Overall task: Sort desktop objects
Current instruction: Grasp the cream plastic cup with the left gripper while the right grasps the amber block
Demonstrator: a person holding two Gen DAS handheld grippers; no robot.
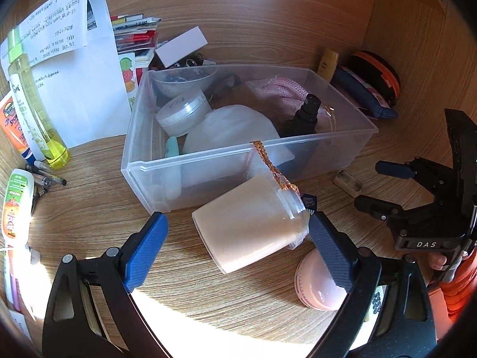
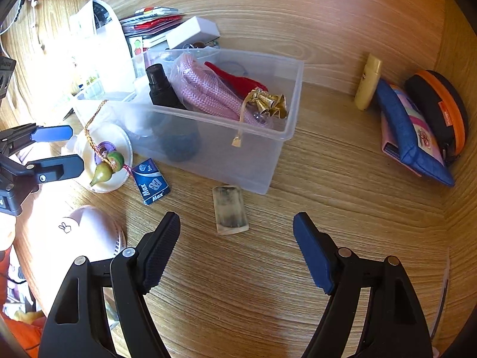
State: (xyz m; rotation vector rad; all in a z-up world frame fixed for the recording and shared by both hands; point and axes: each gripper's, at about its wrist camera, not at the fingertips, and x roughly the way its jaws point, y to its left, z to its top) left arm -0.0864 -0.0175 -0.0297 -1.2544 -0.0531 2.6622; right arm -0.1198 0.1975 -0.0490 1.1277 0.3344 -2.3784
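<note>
In the left wrist view a cream jar (image 1: 250,223) lies on its side on the wooden desk, just in front of a clear plastic bin (image 1: 208,161). My left gripper (image 1: 238,217) stands open with the jar between its blue fingers, the pads not pressing it. A braided cord (image 1: 268,161) runs from the bin's rim to the jar's lid. My right gripper (image 2: 237,217) is open above a small worn translucent block (image 2: 229,210) near the bin (image 2: 268,149). The left gripper (image 2: 76,149) shows at the left by the jar's lid (image 2: 119,146) and a gourd charm (image 2: 104,170).
A blue Max staple box (image 2: 150,182) and a pink round case (image 2: 92,232) lie beside the jar. Pouches (image 2: 411,137) and a yellow tube (image 2: 368,82) stand by the right wall. A yellow bottle (image 1: 35,98), tubes and papers crowd the left. The bin holds several items.
</note>
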